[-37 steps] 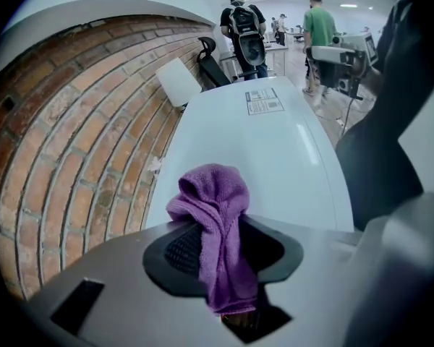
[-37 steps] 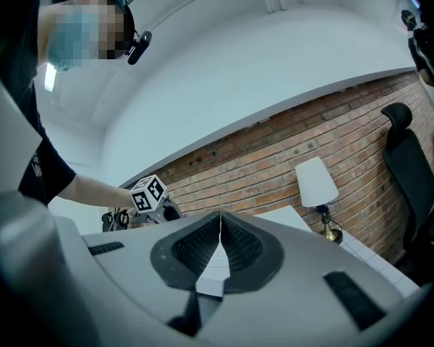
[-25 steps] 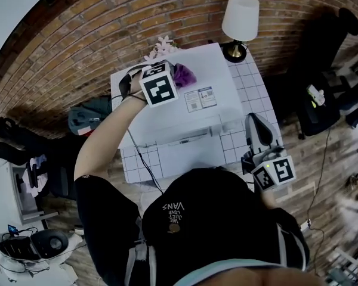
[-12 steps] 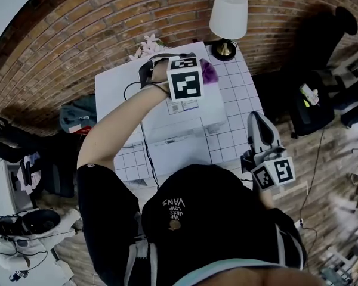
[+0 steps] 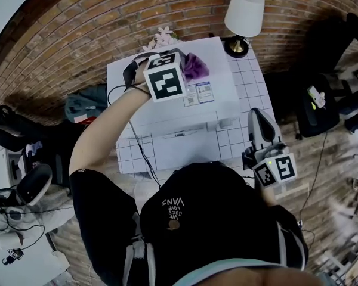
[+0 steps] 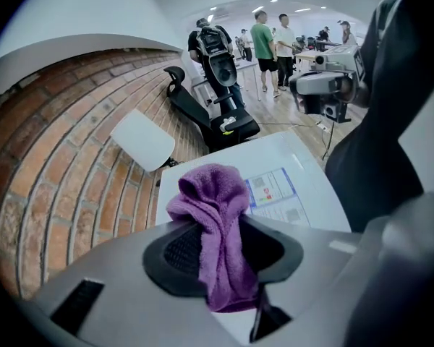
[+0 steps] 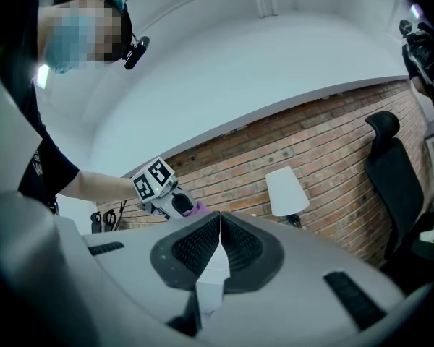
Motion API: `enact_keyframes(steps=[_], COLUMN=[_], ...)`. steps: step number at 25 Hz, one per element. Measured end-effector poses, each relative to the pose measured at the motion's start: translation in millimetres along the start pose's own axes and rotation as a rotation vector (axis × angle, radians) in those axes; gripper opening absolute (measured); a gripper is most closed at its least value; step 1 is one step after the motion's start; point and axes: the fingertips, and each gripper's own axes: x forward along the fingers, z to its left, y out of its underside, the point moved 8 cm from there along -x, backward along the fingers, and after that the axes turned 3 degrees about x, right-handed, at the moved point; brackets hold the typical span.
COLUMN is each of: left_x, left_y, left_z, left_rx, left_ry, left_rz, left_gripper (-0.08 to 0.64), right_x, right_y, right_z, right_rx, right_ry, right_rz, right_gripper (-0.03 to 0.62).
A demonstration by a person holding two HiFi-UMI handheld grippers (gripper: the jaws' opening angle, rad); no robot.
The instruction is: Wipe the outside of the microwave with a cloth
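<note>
The white microwave stands on a white tiled table, seen from above in the head view. My left gripper is over its top, near the back, shut on a purple cloth. The cloth bunches up between the jaws in the left gripper view, above the microwave's white top and its label sticker. My right gripper hangs at the table's right side, away from the microwave. Its pads touch with nothing between them.
A lamp with a white shade stands at the table's back right corner, and pink flowers sit behind the microwave. A brick wall runs behind. A black cable trails down the front. Black office chairs are on the right.
My left gripper with the cloth swept right across the microwave's top, then came back a little to the left. The right gripper has stayed put.
</note>
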Motion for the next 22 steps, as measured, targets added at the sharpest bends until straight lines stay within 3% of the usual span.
enact_keyframes(steps=[14, 18, 22], left_x=[-97, -108, -109], left_y=[196, 227, 231], left_z=[-98, -121, -135], left_rx=[-0.243, -0.274, -0.241], left_ry=[-0.062, -0.064, -0.046], left_rz=[0.132, 0.141, 0.139], left_gripper=[0.14, 0.14, 0.14], right_x=[20, 19, 16], right_y=[37, 47, 52], right_z=[111, 135, 144], right_rx=[0.004, 0.013, 0.013], right_ry=[-0.129, -0.141, -0.132], right_rz=[0.051, 0.057, 0.058], right_gripper=[0.003, 0.003, 0.003])
